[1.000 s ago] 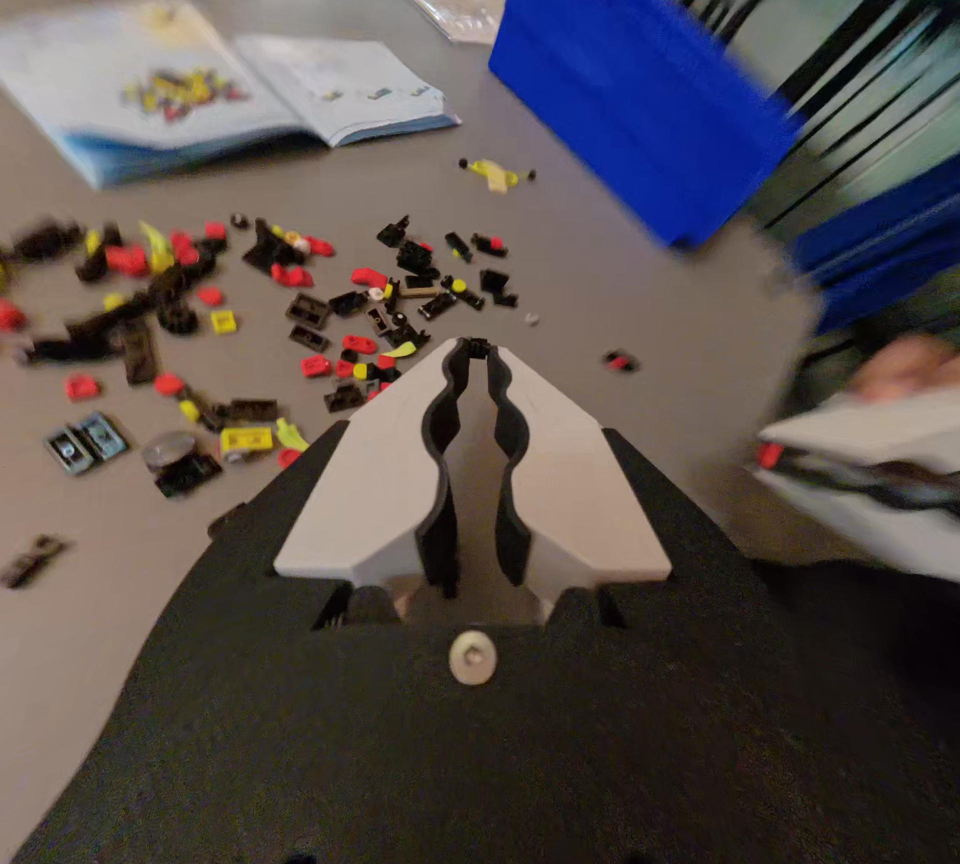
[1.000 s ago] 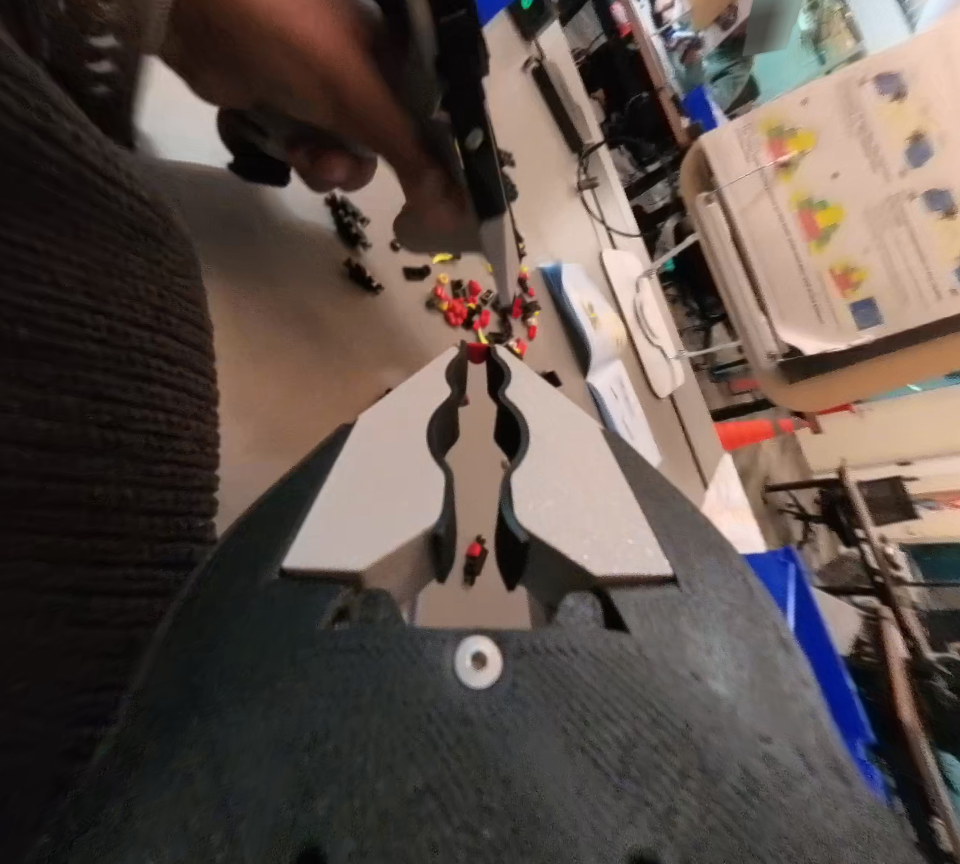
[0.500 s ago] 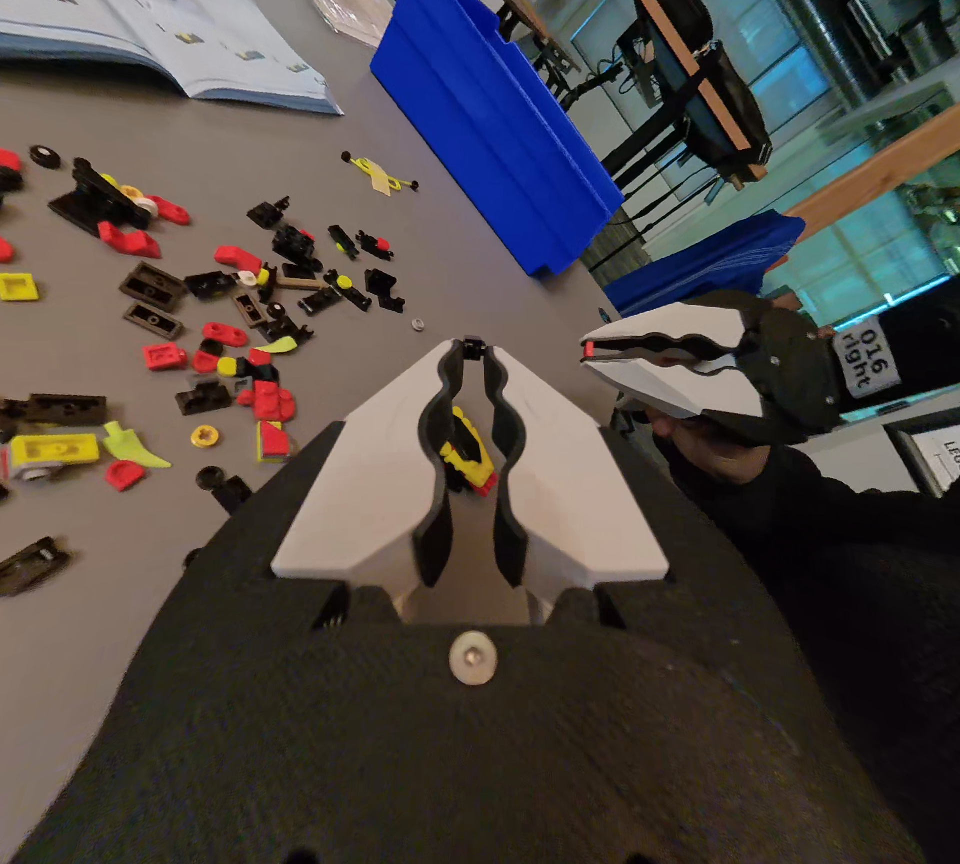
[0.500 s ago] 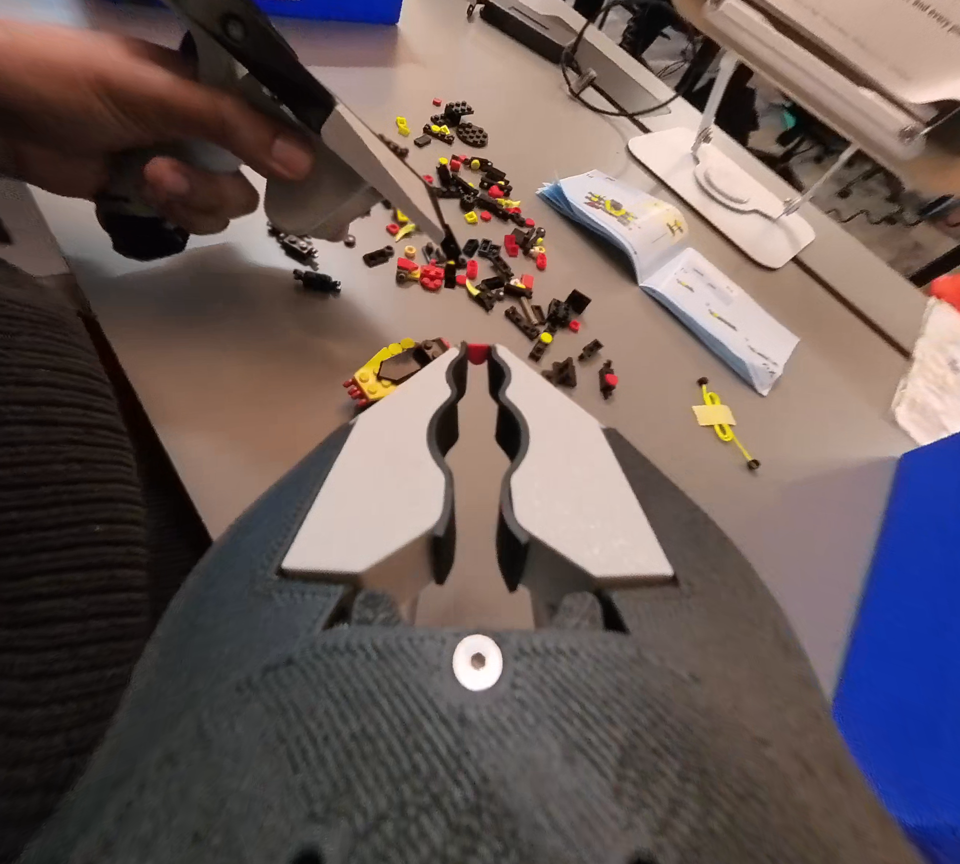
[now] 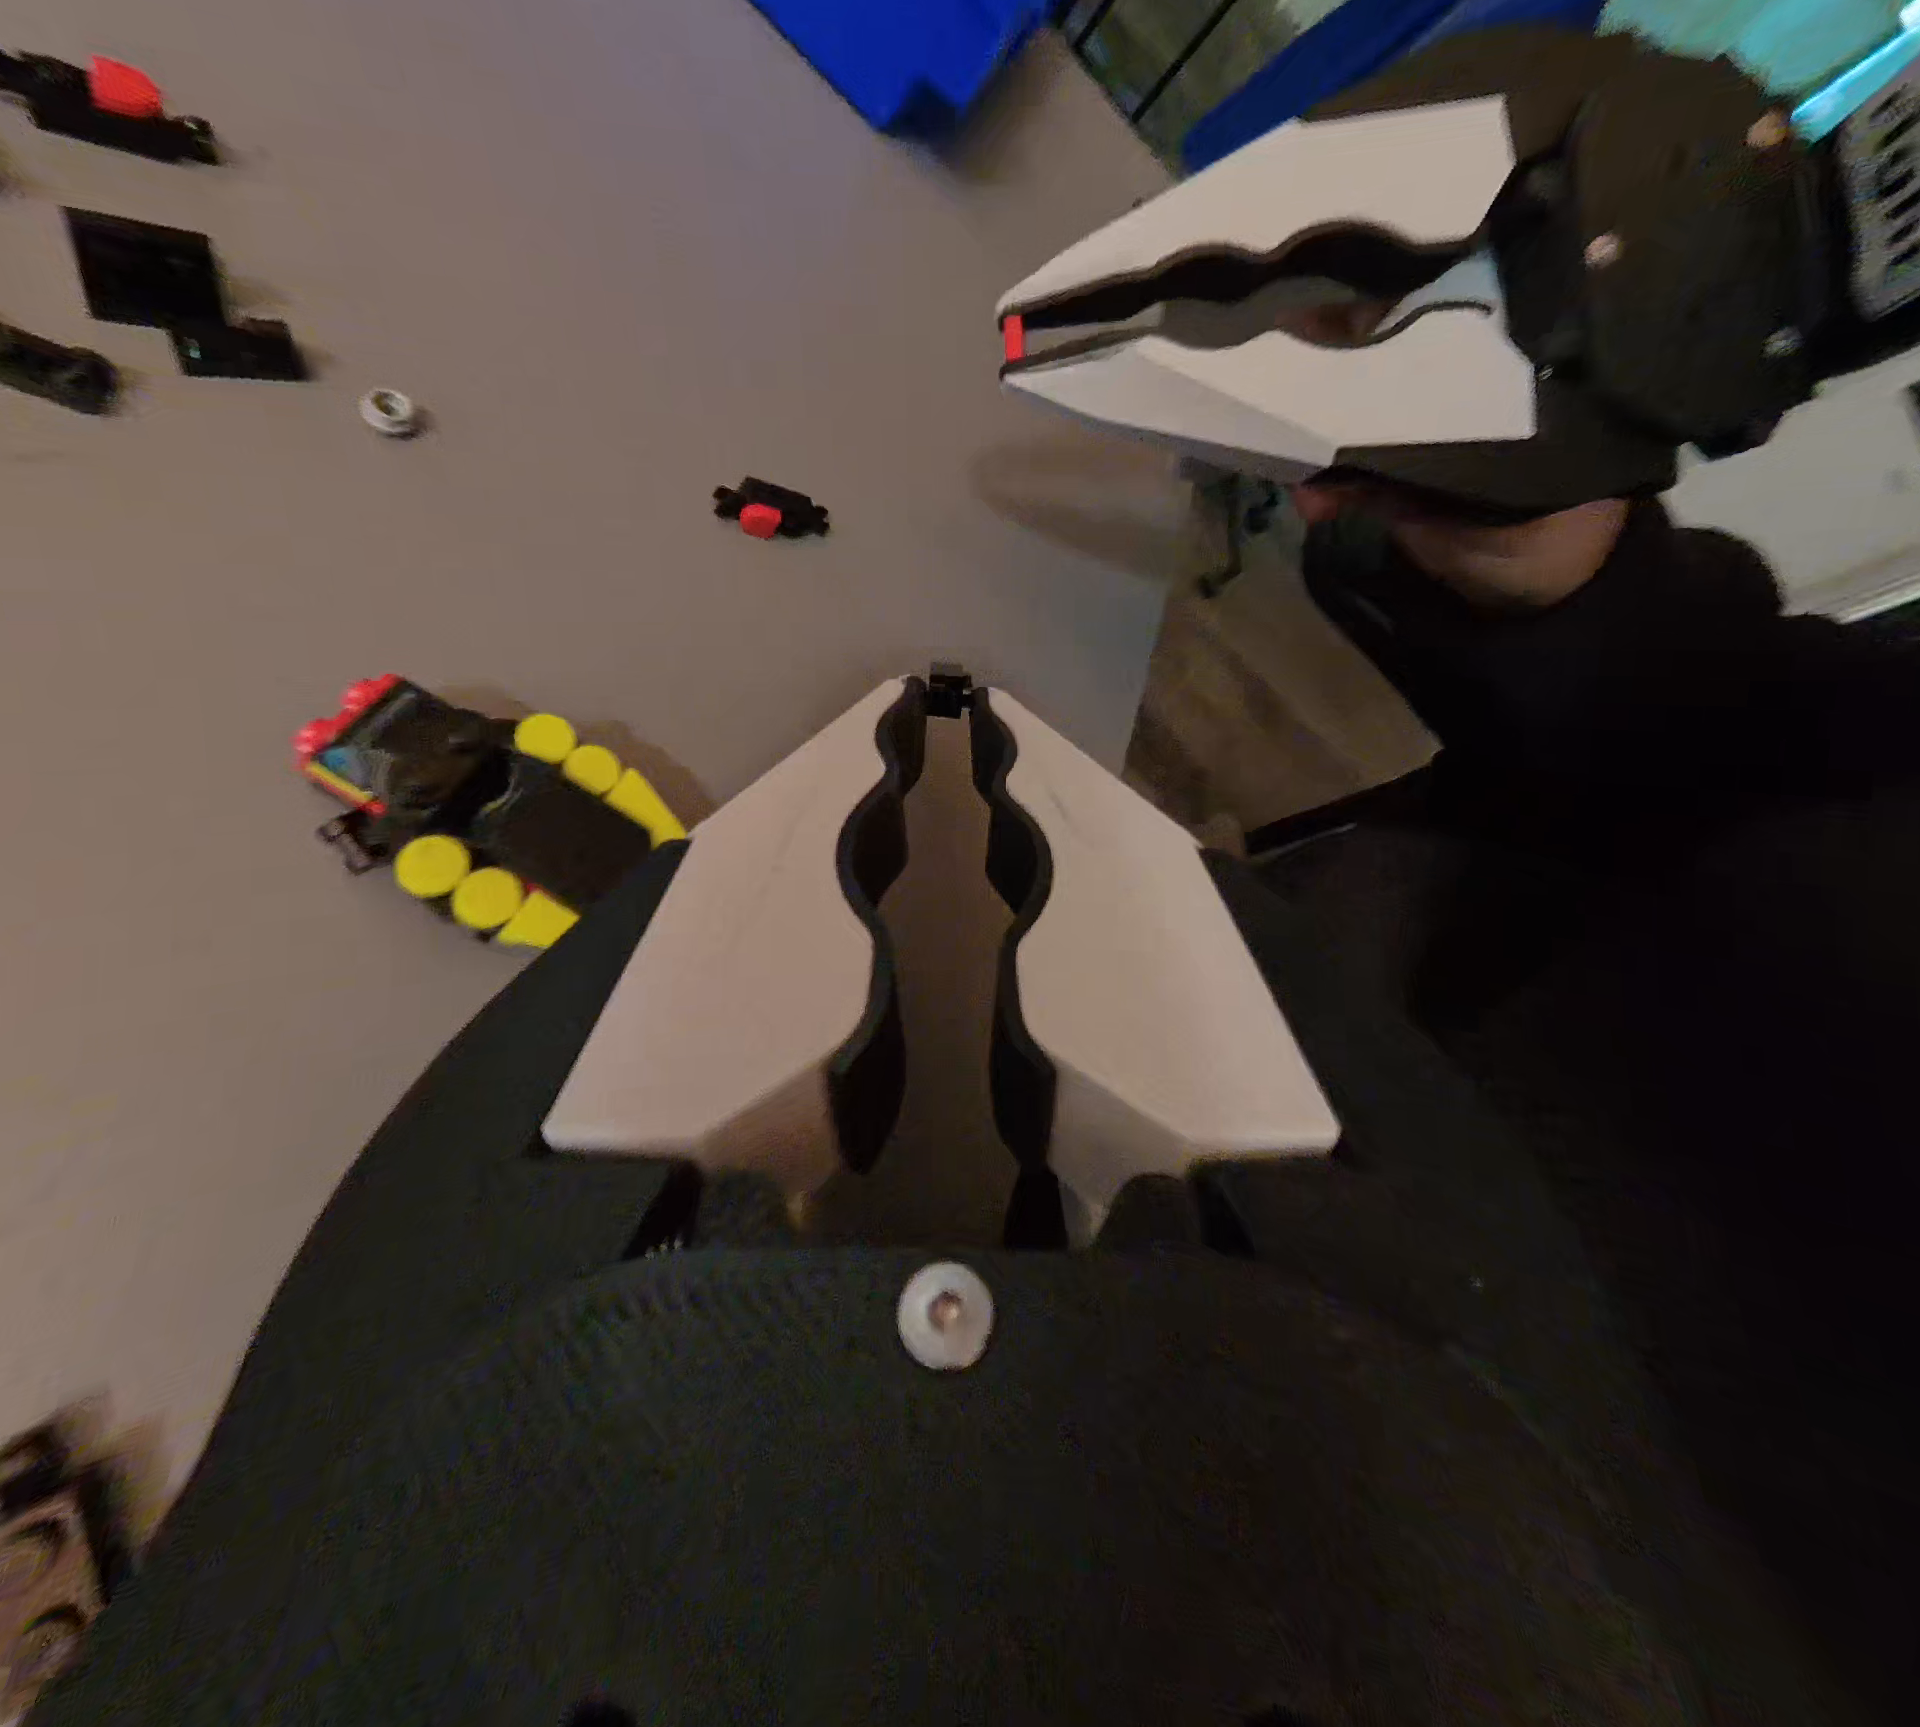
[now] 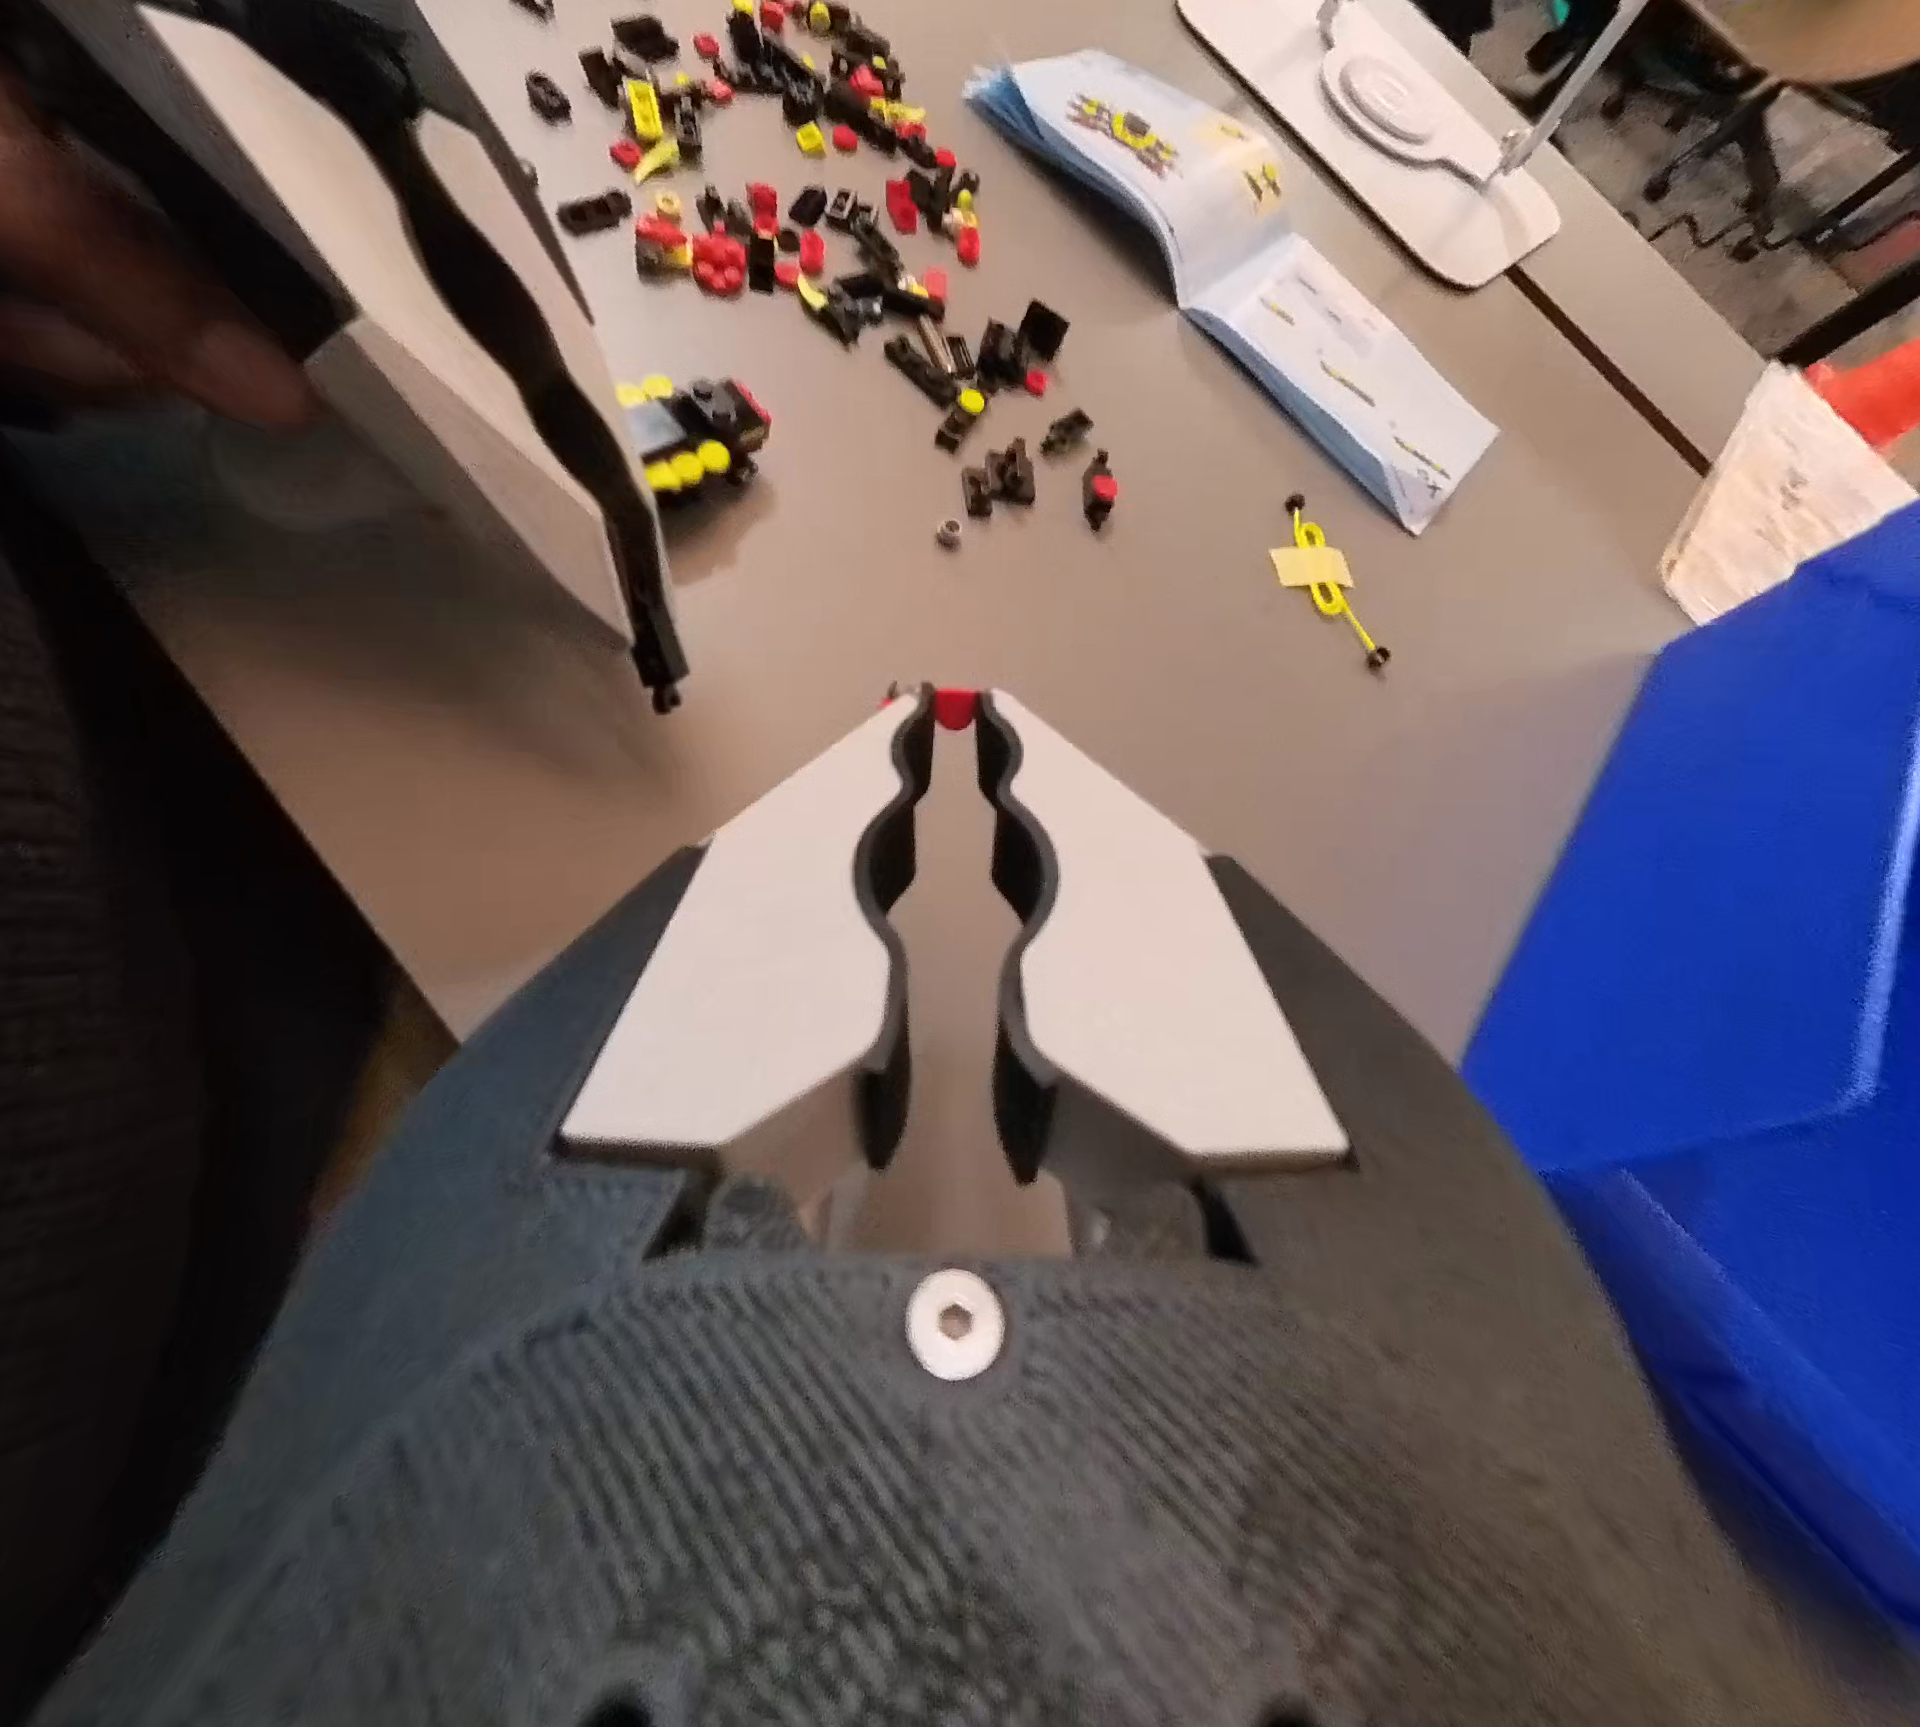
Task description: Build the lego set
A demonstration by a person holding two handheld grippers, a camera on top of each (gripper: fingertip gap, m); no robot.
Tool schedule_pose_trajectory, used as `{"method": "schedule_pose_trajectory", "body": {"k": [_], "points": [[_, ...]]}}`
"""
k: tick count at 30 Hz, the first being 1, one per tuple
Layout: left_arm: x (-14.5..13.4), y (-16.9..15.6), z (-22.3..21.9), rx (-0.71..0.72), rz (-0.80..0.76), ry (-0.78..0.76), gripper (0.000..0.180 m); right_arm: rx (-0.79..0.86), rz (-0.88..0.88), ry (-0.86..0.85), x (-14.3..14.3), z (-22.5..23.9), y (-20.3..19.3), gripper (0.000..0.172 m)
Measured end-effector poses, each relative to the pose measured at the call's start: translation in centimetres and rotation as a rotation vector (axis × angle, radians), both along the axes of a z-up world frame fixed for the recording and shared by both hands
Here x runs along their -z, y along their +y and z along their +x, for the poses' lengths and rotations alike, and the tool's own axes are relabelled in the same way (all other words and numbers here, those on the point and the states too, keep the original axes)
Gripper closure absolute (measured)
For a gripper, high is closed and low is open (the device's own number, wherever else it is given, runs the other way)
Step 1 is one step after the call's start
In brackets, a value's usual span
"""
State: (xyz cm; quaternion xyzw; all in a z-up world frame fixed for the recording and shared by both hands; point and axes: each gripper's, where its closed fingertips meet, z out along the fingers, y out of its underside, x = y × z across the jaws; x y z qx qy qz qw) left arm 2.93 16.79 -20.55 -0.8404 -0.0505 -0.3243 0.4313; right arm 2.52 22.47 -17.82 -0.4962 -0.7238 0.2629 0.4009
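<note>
the left gripper (image 5: 947, 703) is clamped on a tiny black piece (image 5: 945, 692) at its fingertips, above the bench's (image 5: 582, 243) near edge. the right gripper (image 6: 949, 709) pinches a small red piece (image 6: 951, 707) likewise. a black-and-yellow assembly (image 5: 488, 810) lies near the left gripper; loose pieces (image 6: 800, 150) litter the middle, and a blue bin (image 6: 1704, 929) sits at the right edge.

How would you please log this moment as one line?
left gripper: shut on small black piece | right gripper: shut on small red piece | both above table

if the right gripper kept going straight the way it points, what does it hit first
Likely bare grey table; the right gripper, shut on a small red brick, has nothing nearer ahead. Depth is unclear.
</note>
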Motion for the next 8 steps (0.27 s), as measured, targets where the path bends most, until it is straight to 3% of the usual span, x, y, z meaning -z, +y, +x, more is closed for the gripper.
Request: {"method": "schedule_pose_trajectory", "body": {"k": [3,8], "points": [[1.4,0.4,0.9,0.007,-0.052,0.088,0.174,-0.014,-0.007,-0.006,0.1,0.5,-0.1,0.166],[2.4,1.0,1.1,-0.029,-0.096,0.073,0.175,-0.053,-0.173,0.002,0.2,0.5,-1.0,0.166]]}}
